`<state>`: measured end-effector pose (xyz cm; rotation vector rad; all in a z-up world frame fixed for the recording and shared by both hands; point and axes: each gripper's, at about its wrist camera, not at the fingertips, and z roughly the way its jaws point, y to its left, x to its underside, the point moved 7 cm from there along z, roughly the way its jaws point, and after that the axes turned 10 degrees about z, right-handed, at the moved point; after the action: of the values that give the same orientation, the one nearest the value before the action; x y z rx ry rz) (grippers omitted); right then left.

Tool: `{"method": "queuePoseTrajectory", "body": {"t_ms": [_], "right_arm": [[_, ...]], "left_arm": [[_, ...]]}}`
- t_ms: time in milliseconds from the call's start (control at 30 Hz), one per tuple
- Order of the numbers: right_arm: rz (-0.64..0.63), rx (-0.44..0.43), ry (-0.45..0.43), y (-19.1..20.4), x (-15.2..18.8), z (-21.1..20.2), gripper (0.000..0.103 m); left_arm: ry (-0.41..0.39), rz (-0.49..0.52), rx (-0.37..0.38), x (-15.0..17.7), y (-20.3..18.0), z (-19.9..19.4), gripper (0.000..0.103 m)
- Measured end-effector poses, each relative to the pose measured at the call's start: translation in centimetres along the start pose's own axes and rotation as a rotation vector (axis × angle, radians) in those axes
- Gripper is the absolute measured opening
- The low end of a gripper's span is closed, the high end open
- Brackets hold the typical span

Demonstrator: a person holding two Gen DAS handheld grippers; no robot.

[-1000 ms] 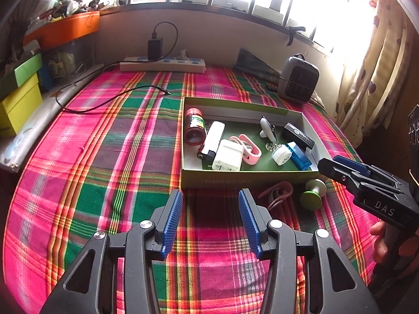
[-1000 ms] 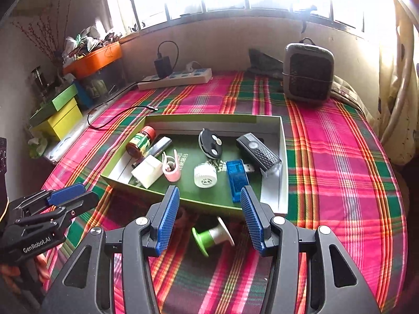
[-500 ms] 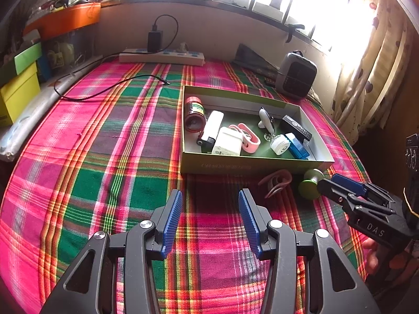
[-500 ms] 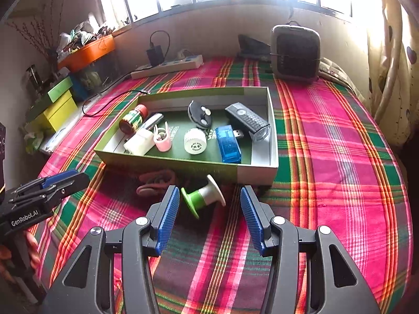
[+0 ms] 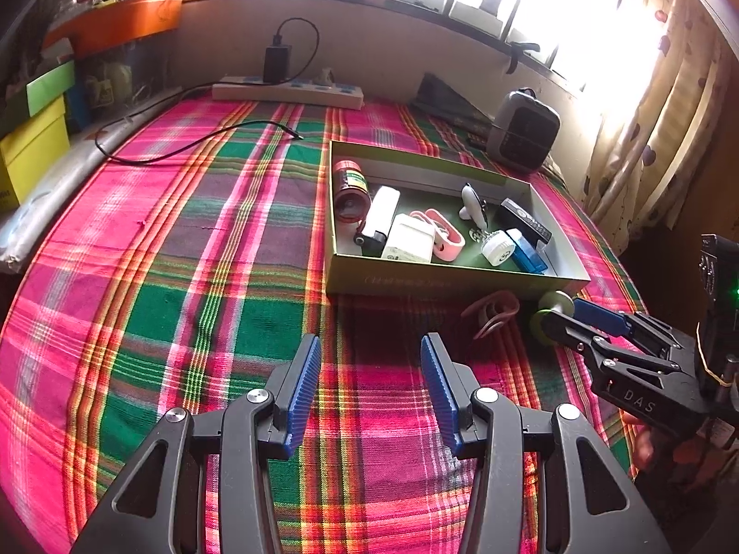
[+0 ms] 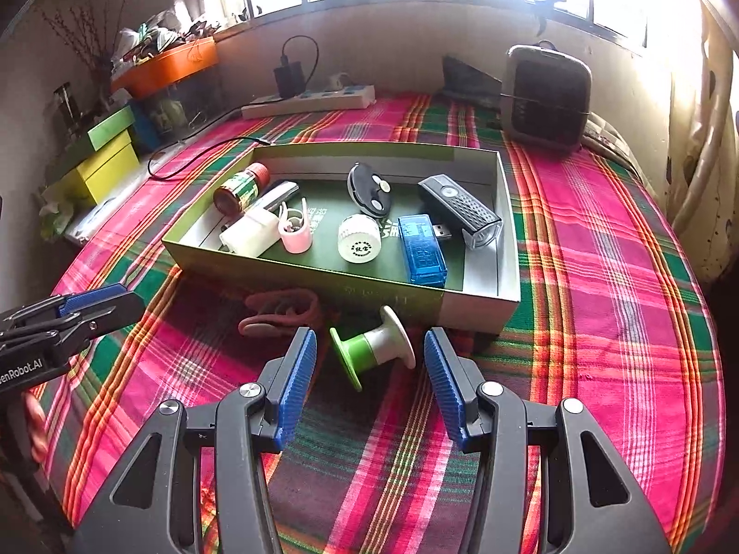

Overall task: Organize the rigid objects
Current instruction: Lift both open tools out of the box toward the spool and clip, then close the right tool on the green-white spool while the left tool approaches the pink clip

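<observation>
A green-and-white spool (image 6: 372,350) lies on its side on the plaid cloth, just in front of the green box (image 6: 480,309). My right gripper (image 6: 370,355) is open, its jaws on either side of the spool without touching it. A pink clip (image 6: 281,311) lies left of the spool. The box holds a red-capped jar (image 6: 240,189), a white adapter (image 6: 251,233), a blue USB stick (image 6: 422,251) and several other small items. My left gripper (image 5: 369,369) is open and empty above bare cloth, left of the spool (image 5: 552,311) and the clip (image 5: 492,314).
A grey heater (image 6: 545,97) stands behind the box at the back right. A white power strip (image 6: 309,101) with a charger and black cable (image 5: 198,143) lies along the back wall. Yellow and green boxes (image 5: 32,138) stand at the far left.
The right gripper has moved forward and down, so the spool now lies between its open jaws. The left gripper has drawn back a little; the box looks farther away.
</observation>
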<state>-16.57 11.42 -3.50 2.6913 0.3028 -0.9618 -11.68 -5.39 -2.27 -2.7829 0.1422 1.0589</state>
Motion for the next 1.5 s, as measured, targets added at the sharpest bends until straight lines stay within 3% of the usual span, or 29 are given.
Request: {"method": "queuePoseTrajectory", "body": {"t_ms": [333, 667, 800, 967, 1500], "right_arm": [[-0.076, 0.041, 0.022, 0.1, 0.0, 1.2, 0.05], [-0.066, 0.048, 0.02, -0.7, 0.0, 1.2, 0.05], [-0.053, 0.051, 0.013, -1.1, 0.1, 1.0, 0.038], [-0.03, 0.047, 0.003, -1.6, 0.2, 0.5, 0.033], [0.027, 0.047, -0.019, -4.6, 0.6, -1.3, 0.033]], "left_arm": [[0.037, 0.019, 0.047, 0.1, -1.3, 1.3, 0.044], [0.068, 0.07, 0.087, -0.5, -3.5, 2.4, 0.044], [0.075, 0.109, 0.084, -1.1, -4.7, 2.7, 0.044], [0.089, 0.145, 0.09, -1.5, -6.0, 3.5, 0.045], [0.125, 0.202, 0.097, -1.9, -8.7, 5.4, 0.045]]}}
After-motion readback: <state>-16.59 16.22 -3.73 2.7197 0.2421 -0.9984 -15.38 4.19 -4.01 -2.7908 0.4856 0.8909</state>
